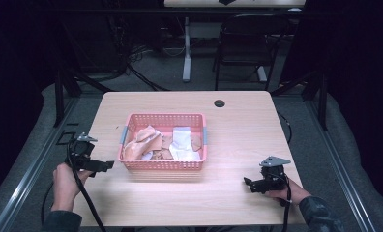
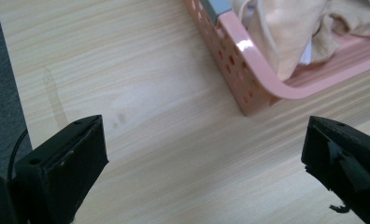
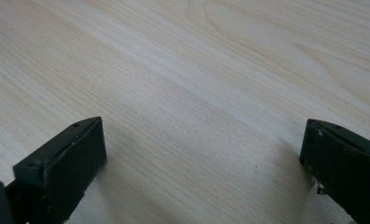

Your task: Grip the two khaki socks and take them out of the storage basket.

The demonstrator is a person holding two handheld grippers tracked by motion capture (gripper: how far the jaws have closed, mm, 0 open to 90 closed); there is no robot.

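A pink plastic basket (image 1: 163, 164) sits in the middle of the light wooden table (image 1: 238, 135), holding crumpled beige and white cloths (image 1: 165, 142). My left gripper (image 1: 105, 166) hovers just left of the basket's near-left corner, jaws wide open and empty. In the left gripper view that basket corner (image 2: 258, 79) lies ahead to the right, with beige cloth (image 2: 286, 28) draped inside it. My right gripper (image 1: 250, 184) rests low over the table at the front right, well clear of the basket, open and empty. Bare wood (image 3: 197, 93) lies between its jaws.
A round cable hole (image 1: 219, 103) marks the table's far edge. Behind the table stand a black chair (image 1: 247, 43) and a white desk leg (image 1: 186, 48) on grey floor. Dark frame rails (image 1: 59, 92) flank both sides.
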